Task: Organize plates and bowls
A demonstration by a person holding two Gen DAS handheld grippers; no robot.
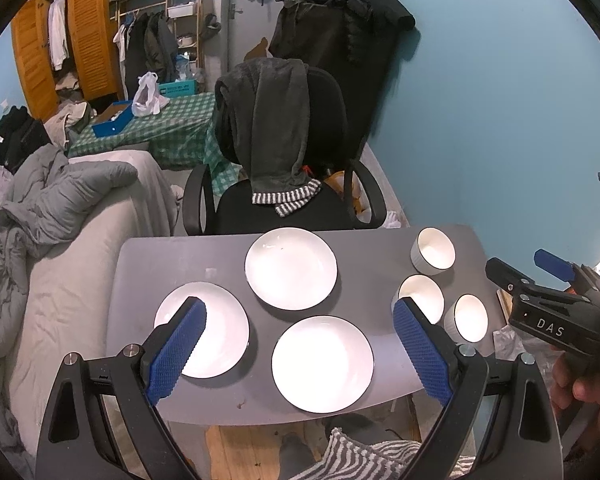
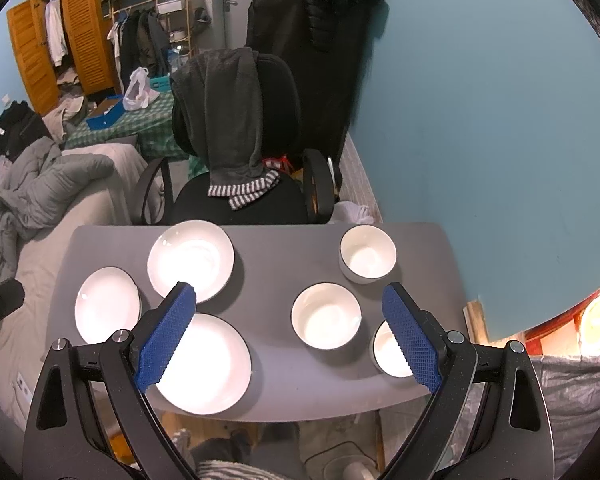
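Hidden/cut off: in left wrist view the L gripper's [image 1: 300,336] blue pads cover part of the plate at the desk's [image 1: 380,246] left edge [image 1: 216,332] and the rim of the middle bowl [image 1: 422,296]. In right wrist view the R gripper's [image 2: 288,334] right pad hides much of the bowl at the front right corner [image 2: 384,354]; left pad overlaps the front-edge plate [image 2: 208,364] and the back plate [image 2: 190,260]. Glare blows out plate surfaces there, so can't make out detail. R gripper also shows side-on at the right edge of the left view, partly cropped.

Jaws: both grippers spread wide, holding nothing, touching nothing, hovering above the desk's front edge.

Layout: 3 white plates on the desk's left half, one at back edge, one at left edge, one at front edge, all apart. 3 white bowls on the right half, apart from each other: back right corner [image 2: 368,254], middle, front right corner. Office chair [image 1: 284,152] w/ dark garment draped over it just behind the back edge.
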